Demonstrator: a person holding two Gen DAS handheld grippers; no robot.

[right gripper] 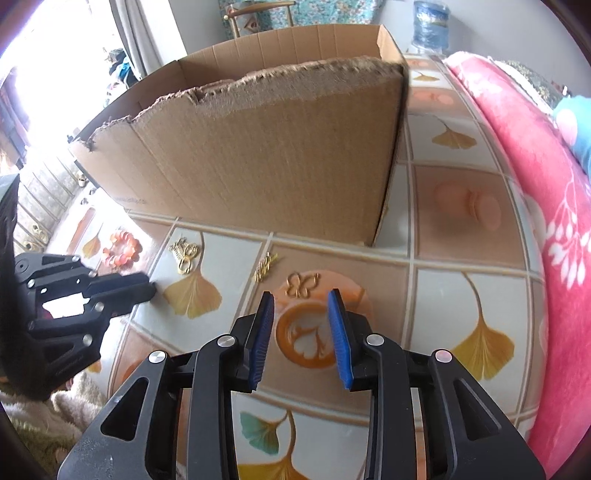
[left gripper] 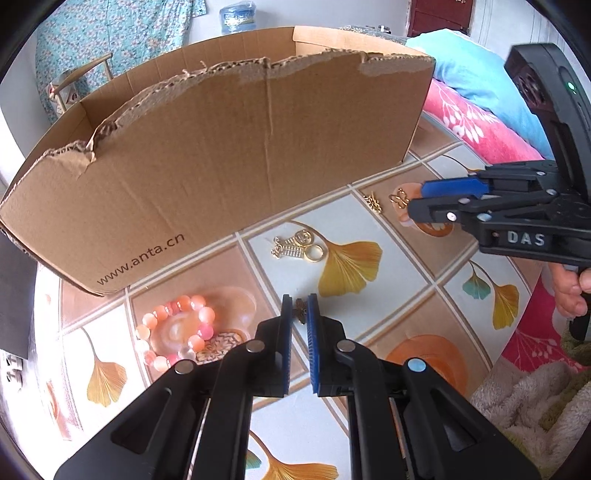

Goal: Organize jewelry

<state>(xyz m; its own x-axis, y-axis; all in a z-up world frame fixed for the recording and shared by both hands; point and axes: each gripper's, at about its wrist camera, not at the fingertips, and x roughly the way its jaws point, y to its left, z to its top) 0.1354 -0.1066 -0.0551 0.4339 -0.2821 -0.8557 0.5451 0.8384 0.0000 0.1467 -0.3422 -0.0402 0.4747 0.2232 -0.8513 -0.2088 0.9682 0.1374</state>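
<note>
Left wrist view, left tool [left gripper: 299, 306] pinching small dark charm [left gripper: 300, 312], cardboard box [left gripper: 221, 177] behind

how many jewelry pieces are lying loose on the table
4: pink bead bracelet, gold charm cluster with ring, small gold chain piece, gold butterfly piece. A fifth, dark piece sits pinched in the left gripper.

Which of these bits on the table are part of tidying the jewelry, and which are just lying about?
Part of the job:
- pink bead bracelet
- gold rings and charms
- gold chain piece
- gold butterfly charm
- small dark charm pinched in the left tongs
- cardboard box

Just lying about:
- pink blanket
- water jug
</note>
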